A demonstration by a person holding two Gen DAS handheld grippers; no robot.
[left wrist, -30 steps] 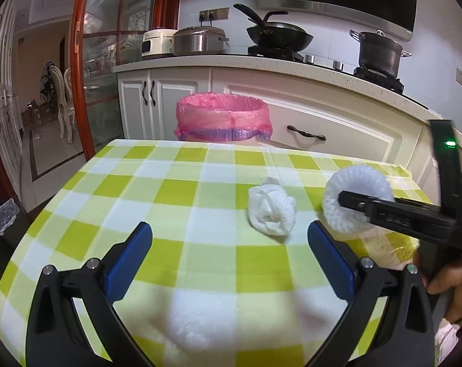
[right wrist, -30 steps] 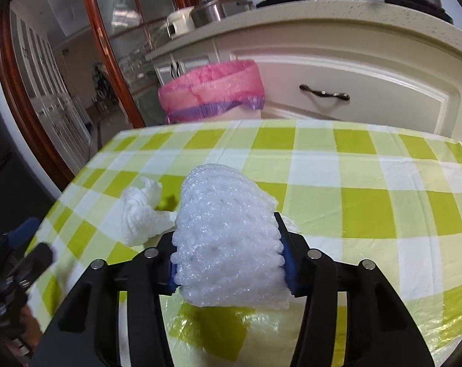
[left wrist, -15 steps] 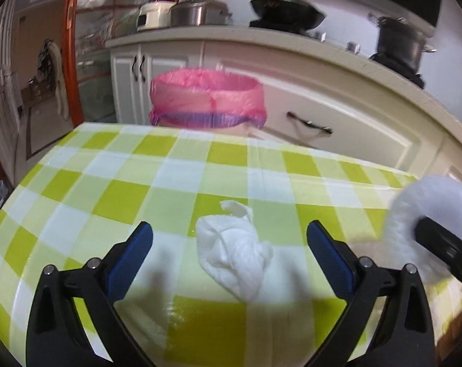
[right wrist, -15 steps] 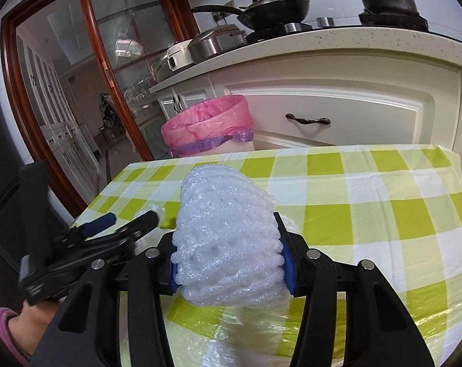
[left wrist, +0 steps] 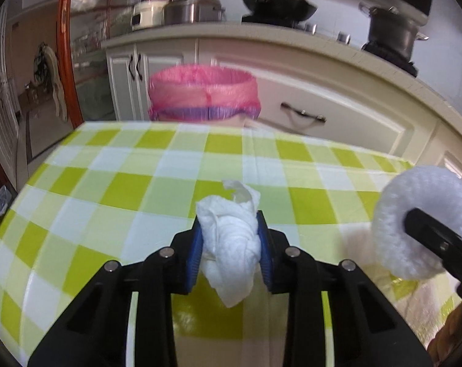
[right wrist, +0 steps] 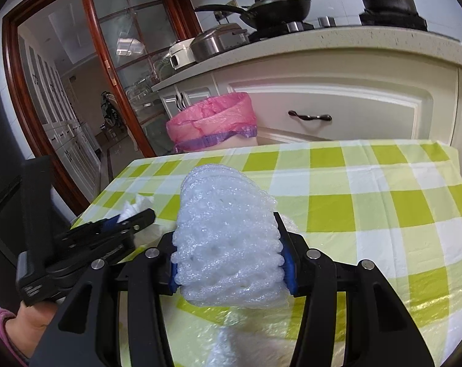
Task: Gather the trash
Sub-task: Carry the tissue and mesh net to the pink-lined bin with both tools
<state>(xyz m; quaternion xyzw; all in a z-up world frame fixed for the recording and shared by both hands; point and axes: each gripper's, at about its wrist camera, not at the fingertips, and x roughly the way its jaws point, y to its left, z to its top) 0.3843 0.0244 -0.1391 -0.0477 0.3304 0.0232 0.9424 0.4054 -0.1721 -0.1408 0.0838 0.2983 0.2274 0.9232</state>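
Left wrist view: left gripper was wide a sec ago, now closing on the tissue wad over the table. Right gripper grips foam net. Both pieces look ready for bin.

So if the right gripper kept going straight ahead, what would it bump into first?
Probably the tablecloth: the right gripper, holding the foam net, points slightly down at it. The pink bin lies beyond, though depth is unclear.

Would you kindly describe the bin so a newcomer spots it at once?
Look past the far edge of the green-checked table towards the white cabinets. The bin stands between them, the only thing lined with a pink bag, purple-banded.
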